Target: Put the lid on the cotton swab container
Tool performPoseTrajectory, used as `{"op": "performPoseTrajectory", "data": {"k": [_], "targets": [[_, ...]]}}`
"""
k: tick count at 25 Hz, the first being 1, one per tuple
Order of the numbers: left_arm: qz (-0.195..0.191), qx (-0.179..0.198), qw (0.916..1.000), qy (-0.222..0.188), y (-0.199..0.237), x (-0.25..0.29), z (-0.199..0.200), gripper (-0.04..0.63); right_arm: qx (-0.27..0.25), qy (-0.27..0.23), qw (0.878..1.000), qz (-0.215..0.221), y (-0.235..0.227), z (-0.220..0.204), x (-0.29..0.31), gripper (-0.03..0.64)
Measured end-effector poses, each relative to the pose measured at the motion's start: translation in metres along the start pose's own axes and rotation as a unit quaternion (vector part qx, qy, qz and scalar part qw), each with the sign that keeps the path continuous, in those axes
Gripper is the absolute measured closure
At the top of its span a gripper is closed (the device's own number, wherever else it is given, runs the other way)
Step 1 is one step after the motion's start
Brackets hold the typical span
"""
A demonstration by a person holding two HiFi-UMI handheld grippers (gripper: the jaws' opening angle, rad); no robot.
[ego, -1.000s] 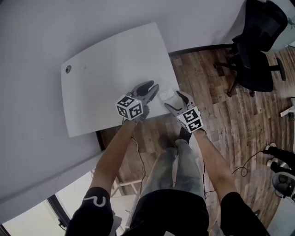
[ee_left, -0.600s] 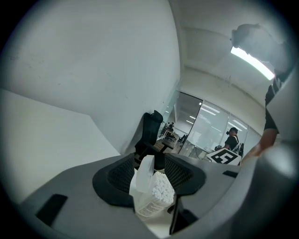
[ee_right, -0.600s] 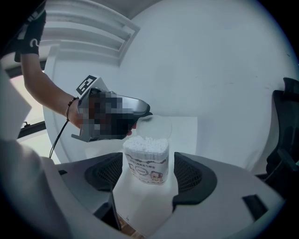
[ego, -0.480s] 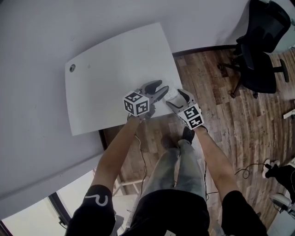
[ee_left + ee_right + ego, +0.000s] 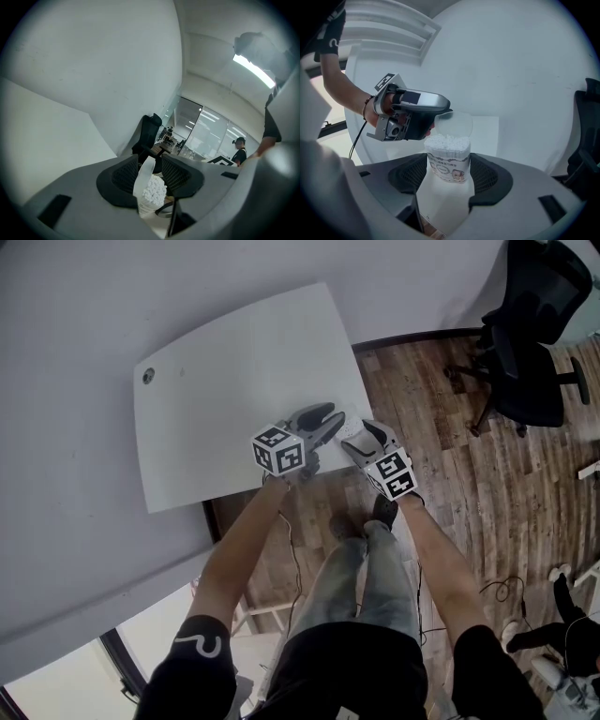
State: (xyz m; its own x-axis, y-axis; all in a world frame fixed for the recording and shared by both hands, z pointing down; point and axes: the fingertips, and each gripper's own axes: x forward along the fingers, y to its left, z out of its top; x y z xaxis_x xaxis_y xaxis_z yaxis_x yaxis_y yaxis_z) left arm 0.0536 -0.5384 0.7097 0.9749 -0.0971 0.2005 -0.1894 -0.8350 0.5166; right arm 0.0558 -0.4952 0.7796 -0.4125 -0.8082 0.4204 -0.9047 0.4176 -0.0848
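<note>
Presently: cotton swab container (image 5: pixel 449 164) upright at near edge of tabletop (image 5: pixel 234 381), by right corner, packed with swabs (image 5: pixel 446 141). Right gripper (image 5: pixel 361 437) jaws, just closing, clasp container on both sides. Translucent lid (image 5: pixel 453 123) raised and tilted at rim farthest from right gripper; container uncovered. Left gripper (image 5: pixel 330 418) jaws, just narrowing, straddle lid edge-on; gap visible beside one pad, lid not clamped. Container hidden in head view.

An office: black swivel chair (image 5: pixel 525 371), white desk (image 5: pixel 234 371), wood-plank floor (image 5: pixel 441 484), glass partitions (image 5: pixel 206 136) beyond.
</note>
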Motion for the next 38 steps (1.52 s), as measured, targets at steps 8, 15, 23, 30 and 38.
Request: {"op": "performPoseTrajectory", "data": {"k": [8,15,23,30,38], "targets": [[-0.017,-0.008,0.9998,0.004,-0.016,-0.005,-0.007,0.471,0.003,0.003,1.000,-0.005,0.002,0.000,-0.005,0.321],[-0.022,-0.013,0.9996,0.010,-0.026,-0.009,-0.017,0.486,0.012,0.002,1.000,-0.010,0.006,-0.002,-0.010,0.327],[-0.019,-0.011,0.9996,0.017,-0.033,-0.011,-0.028,0.508,0.017,0.004,1.000,-0.012,0.011,-0.004,-0.019,0.342],[-0.009,-0.010,0.9998,0.016,-0.035,-0.012,-0.037,0.535,0.016,0.003,1.000,-0.013,0.015,-0.005,-0.026,0.350],[0.017,0.011,0.9997,0.009,-0.033,-0.014,-0.041,0.565,0.021,0.006,1.000,-0.004,0.017,-0.008,-0.026,0.353]]}}
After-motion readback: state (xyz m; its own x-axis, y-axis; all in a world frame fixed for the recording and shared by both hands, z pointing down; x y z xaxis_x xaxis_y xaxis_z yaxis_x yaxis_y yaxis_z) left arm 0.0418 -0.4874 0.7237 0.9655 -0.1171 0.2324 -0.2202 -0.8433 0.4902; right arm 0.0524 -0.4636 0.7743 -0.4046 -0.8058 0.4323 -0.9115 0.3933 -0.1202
